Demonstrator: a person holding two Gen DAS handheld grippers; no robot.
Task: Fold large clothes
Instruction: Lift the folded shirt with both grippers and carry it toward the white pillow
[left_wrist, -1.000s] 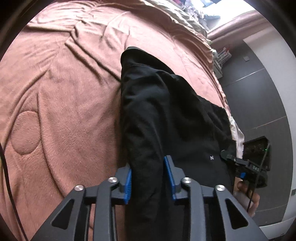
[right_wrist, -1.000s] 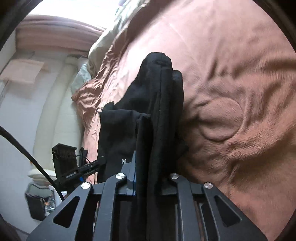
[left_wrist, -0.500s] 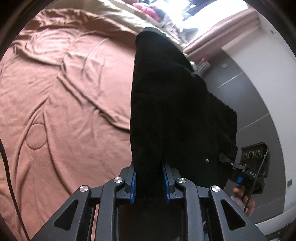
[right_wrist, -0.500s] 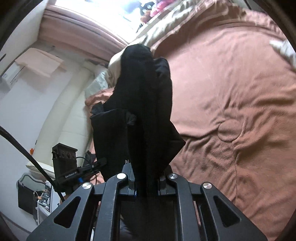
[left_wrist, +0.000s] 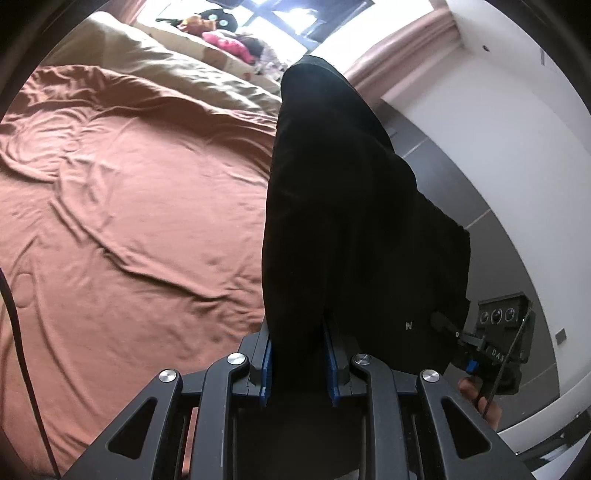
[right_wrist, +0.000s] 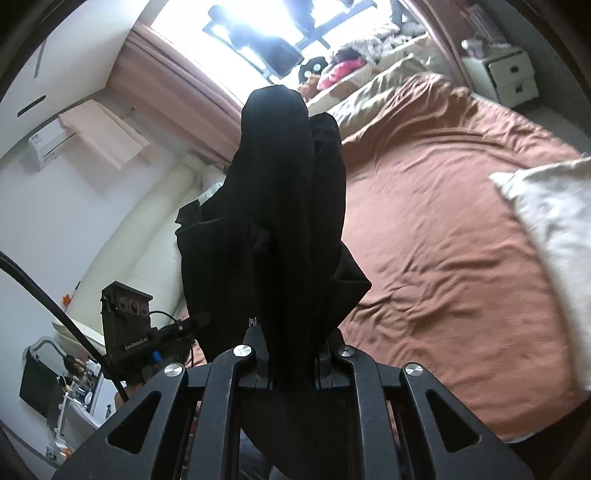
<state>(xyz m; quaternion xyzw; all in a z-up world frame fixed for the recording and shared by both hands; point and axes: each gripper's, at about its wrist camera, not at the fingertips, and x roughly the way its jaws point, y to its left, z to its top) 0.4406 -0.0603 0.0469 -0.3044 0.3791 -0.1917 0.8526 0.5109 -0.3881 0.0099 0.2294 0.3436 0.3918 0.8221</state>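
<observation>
2 grippers | black garment (left_wrist: 343, 221) clamped between left fingers (left_wrist: 266, 360) and right fingers (right_wrist: 264, 363) | above bed (left_wrist: 129, 221)

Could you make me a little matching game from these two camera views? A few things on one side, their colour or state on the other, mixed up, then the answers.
Things:
1. garment
2. bedspread
3. pillow
4. left gripper

Descriptions:
A. white, lying at the bed's edge
B. shut on cloth, blue pads
C. black, hanging from both grippers
D. rust brown, wrinkled

Pairs: 1-C, 2-D, 3-A, 4-B. The right gripper is likewise shut on the garment.
</observation>
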